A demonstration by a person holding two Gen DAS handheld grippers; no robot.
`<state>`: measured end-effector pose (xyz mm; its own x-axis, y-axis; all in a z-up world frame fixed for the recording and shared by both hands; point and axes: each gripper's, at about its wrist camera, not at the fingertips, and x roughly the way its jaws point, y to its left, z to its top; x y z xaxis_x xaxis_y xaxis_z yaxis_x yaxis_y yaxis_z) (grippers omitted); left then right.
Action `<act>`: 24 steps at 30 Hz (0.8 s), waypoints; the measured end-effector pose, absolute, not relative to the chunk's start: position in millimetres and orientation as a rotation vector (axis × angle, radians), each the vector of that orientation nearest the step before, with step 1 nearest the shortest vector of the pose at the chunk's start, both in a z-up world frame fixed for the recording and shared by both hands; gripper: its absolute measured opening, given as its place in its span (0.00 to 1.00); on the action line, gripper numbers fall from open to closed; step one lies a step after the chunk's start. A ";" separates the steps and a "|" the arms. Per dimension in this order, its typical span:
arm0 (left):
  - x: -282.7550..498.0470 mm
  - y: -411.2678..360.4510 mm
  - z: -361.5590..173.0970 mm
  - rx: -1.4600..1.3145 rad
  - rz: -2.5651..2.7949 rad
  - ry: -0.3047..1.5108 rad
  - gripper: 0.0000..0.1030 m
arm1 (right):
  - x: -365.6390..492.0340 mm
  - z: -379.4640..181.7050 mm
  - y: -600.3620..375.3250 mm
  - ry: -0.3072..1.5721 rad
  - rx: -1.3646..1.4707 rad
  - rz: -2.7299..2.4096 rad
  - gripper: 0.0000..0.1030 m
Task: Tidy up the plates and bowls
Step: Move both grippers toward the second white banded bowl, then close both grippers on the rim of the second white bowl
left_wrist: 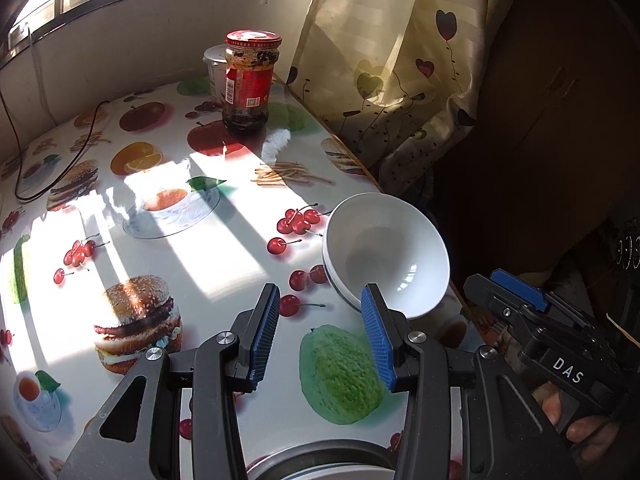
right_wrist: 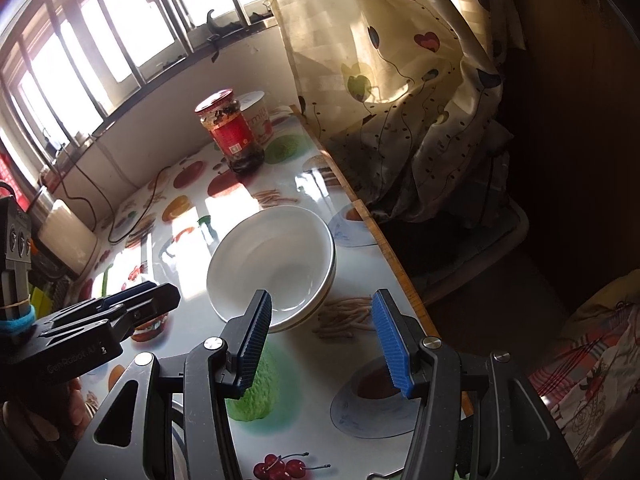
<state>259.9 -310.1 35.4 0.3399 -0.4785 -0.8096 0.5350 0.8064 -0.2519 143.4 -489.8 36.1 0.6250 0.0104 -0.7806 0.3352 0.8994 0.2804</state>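
Two stacked white bowls [left_wrist: 386,254] sit near the table's right edge; they also show in the right wrist view [right_wrist: 276,262]. My left gripper [left_wrist: 322,294] is open and empty, just left of and in front of the bowls, its right finger near their rim. My right gripper [right_wrist: 322,302] is open and empty, just in front of the bowls. The right gripper shows in the left wrist view [left_wrist: 516,288], and the left gripper shows in the right wrist view [right_wrist: 156,292]. A plate rim [left_wrist: 316,466] shows below the left gripper.
A red-lidded jar [left_wrist: 248,84] and a white cup [left_wrist: 214,72] stand at the far end of the fruit-print table [left_wrist: 224,248]. A black cable [left_wrist: 52,176] lies at the left. A curtain [left_wrist: 400,72] hangs past the right edge [right_wrist: 384,240].
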 end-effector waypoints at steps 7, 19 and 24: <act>267.6 -320.4 29.6 0.063 -0.665 1.046 0.42 | 155.4 28.7 -496.3 0.898 0.417 -0.194 0.51; 277.2 -331.9 23.9 0.065 -0.657 1.067 0.42 | 168.3 19.4 -502.5 0.916 0.416 -0.188 0.42; 278.0 -337.8 21.5 0.085 -0.661 1.069 0.40 | 172.4 15.8 -504.7 0.922 0.413 -0.186 0.39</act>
